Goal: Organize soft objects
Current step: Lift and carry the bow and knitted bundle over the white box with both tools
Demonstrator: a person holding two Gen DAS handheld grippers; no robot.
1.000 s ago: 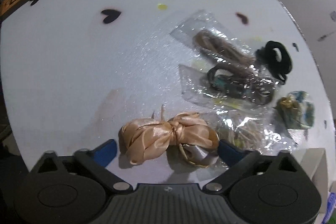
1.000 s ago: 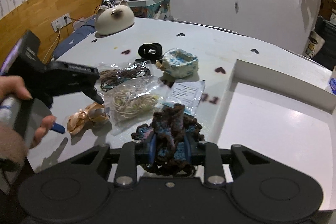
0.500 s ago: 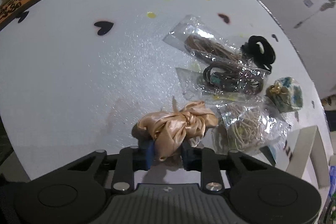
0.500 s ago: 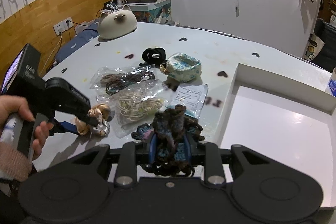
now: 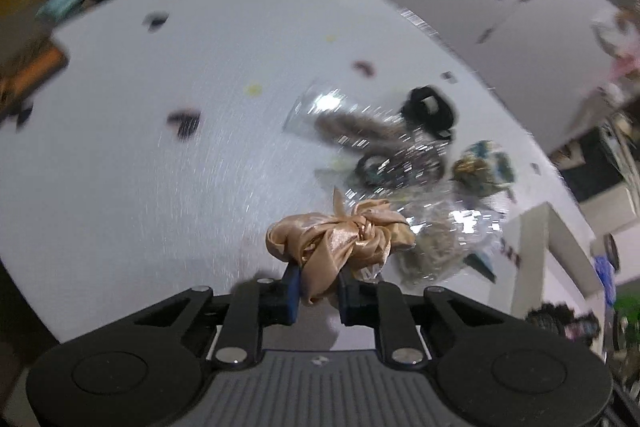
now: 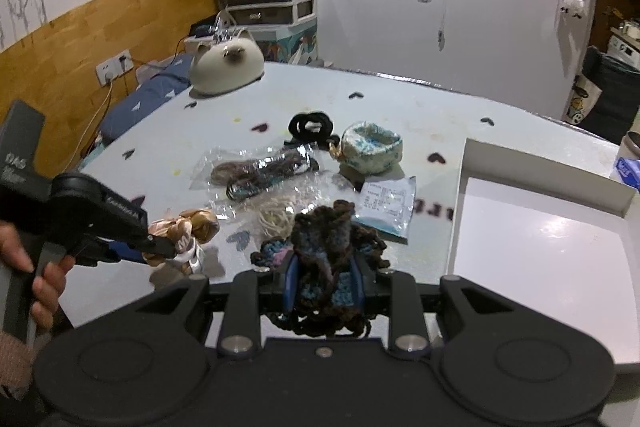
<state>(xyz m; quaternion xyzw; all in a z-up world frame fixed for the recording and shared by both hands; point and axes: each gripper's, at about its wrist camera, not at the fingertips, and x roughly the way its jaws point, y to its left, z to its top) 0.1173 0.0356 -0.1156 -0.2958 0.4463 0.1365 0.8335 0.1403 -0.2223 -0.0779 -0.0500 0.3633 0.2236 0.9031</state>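
Left gripper (image 5: pixel 318 285) pinches satin bow (image 5: pixel 340 237); right gripper (image 6: pixel 325 281) clamps crochet scrunchie (image 6: pixel 322 251).

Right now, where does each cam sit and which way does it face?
Left wrist: on the left hand-held gripper, looking down its fingers at the satin bow it clamps, white table beyond.
Right wrist: on the right hand-held gripper, shut on the crochet scrunchie, facing across the table toward the white tray; the person's left hand shows.
Shared: bow, cat figure, bagged hair ties.
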